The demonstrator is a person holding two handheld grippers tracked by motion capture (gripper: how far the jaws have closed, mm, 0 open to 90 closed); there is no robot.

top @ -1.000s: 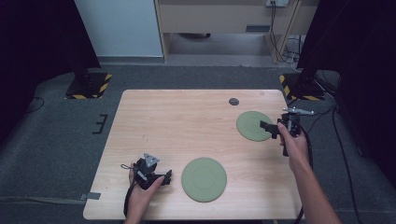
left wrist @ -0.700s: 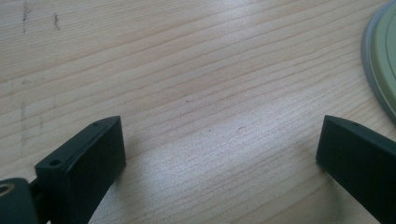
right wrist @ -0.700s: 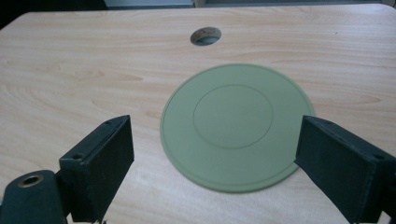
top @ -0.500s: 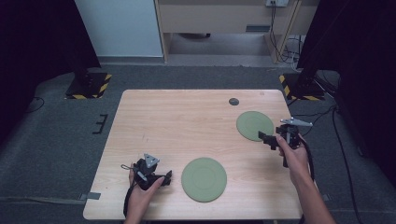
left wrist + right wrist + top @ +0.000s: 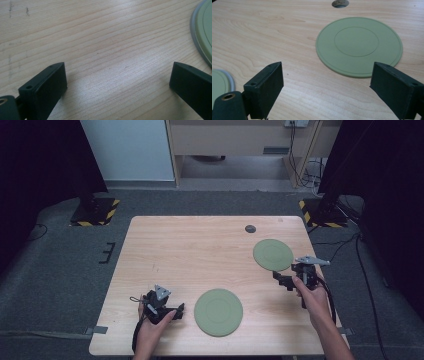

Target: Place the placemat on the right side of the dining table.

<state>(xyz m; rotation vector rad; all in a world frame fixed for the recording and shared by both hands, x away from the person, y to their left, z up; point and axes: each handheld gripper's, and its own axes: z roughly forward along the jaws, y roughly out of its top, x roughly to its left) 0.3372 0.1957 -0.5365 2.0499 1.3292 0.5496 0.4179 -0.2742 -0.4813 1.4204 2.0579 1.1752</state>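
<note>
Two flat green discs lie on the desk [image 5: 200,255], well apart. The far disc [image 5: 272,254] sits toward the right edge, with a narrow strip of bare wood between its rim and that edge; a small dark round hole [image 5: 250,228] in the desk lies just beyond it, toward the back edge. The near disc [image 5: 218,312] lies close to the front edge, about midway along it. The right tongs [image 5: 281,279] are held just in front of the far disc, a little nearer the person than its rim and not touching it; in the right gripper view the jaws are spread wide with nothing between them, the far disc [image 5: 359,46] ahead and bare wood under the tips, and the rim of the near disc [image 5: 220,85] shows at the left border. The left tongs [image 5: 179,309] rest low near the front left of the desk, just beside the near disc's left rim, with a small gap between; in the left gripper view the jaws are also spread wide and hold nothing, with the near disc's rim [image 5: 202,37] at the right border. The whole left and middle of the desk, back to the far edge, is open wood.
</note>
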